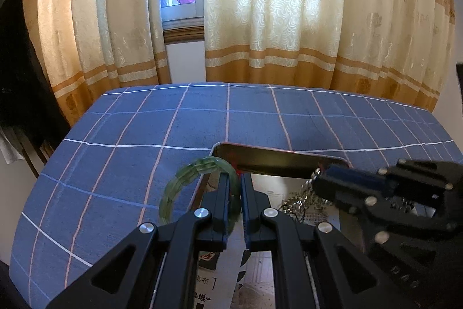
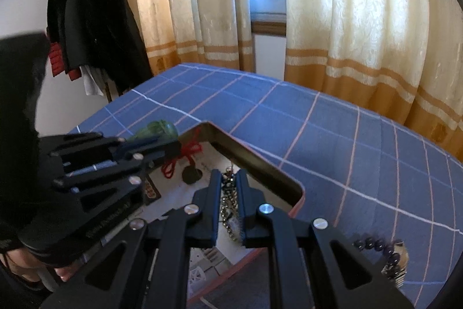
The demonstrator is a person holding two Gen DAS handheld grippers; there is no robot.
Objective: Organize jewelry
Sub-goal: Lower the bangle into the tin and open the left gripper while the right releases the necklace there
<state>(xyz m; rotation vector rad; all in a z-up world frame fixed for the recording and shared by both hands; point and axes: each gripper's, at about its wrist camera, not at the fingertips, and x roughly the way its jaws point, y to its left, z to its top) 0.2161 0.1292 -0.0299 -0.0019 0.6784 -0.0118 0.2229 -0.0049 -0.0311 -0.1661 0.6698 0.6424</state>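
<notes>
Green bangle [image 1: 185, 187] clamped in left gripper [image 1: 233, 190], over box [image 2: 260, 164] corner; metal chain [image 2: 228, 201] pinched in right gripper [image 2: 228, 193] above interior. Lower both inside rim, release separately, avoid red cord [image 2: 185, 155].

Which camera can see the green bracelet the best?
The left wrist view: the green bracelet shows as most of a ring, pinched in the left gripper. The right wrist view shows only a green bit behind that gripper.
</notes>
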